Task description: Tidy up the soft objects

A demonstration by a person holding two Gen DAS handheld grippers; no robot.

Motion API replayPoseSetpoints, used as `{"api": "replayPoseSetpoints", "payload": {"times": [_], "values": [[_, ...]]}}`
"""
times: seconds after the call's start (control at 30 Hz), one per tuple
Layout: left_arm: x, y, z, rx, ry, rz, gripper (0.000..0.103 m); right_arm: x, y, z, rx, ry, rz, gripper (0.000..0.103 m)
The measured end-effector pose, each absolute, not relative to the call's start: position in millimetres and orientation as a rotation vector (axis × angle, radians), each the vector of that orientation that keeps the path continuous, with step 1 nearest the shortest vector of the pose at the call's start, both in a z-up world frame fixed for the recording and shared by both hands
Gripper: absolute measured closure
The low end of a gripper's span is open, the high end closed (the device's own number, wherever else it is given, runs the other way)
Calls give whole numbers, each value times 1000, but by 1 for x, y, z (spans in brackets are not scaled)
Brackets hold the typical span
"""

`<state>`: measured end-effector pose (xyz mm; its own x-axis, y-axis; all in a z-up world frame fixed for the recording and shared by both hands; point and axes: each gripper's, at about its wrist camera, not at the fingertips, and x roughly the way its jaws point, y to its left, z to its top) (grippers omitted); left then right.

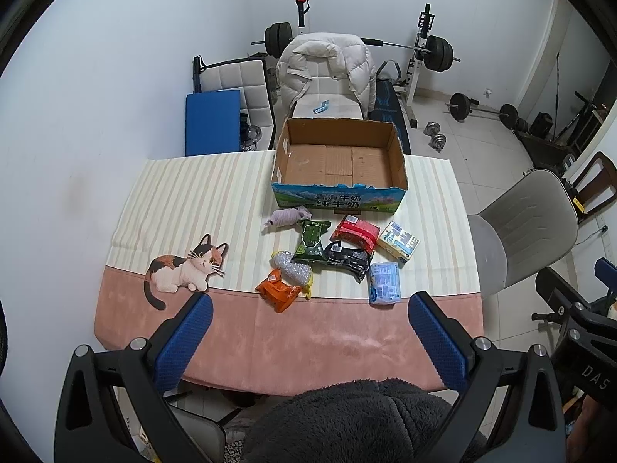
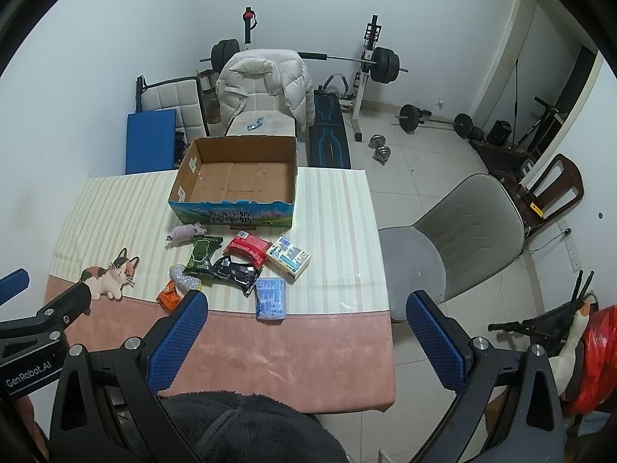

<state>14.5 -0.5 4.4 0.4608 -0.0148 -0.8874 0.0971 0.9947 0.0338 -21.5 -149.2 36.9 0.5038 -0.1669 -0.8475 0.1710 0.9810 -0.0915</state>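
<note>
While both grippers gape above table edge (image 1: 289,362), cardboard box (image 1: 339,162) empty, packets (image 1: 347,254) clustered

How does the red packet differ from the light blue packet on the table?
Colour: the red packet is glossy red with a white label at one end; the light blue packet is pale blue with printed panels. Place: the red packet lies close to the cardboard box, while the light blue packet lies nearest the pink border of the tablecloth. Contact: the red packet touches the black packet; whether the light blue one does is unclear. Both lie flat, ungripped.
</note>
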Motion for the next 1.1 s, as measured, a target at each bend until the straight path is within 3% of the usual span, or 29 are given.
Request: {"api": "replayPoseSetpoints", "payload": {"times": [1.1], "values": [[26,-6,7,69,1079,-76,0,-10,-150,44,4,1007,-197,0]]}}
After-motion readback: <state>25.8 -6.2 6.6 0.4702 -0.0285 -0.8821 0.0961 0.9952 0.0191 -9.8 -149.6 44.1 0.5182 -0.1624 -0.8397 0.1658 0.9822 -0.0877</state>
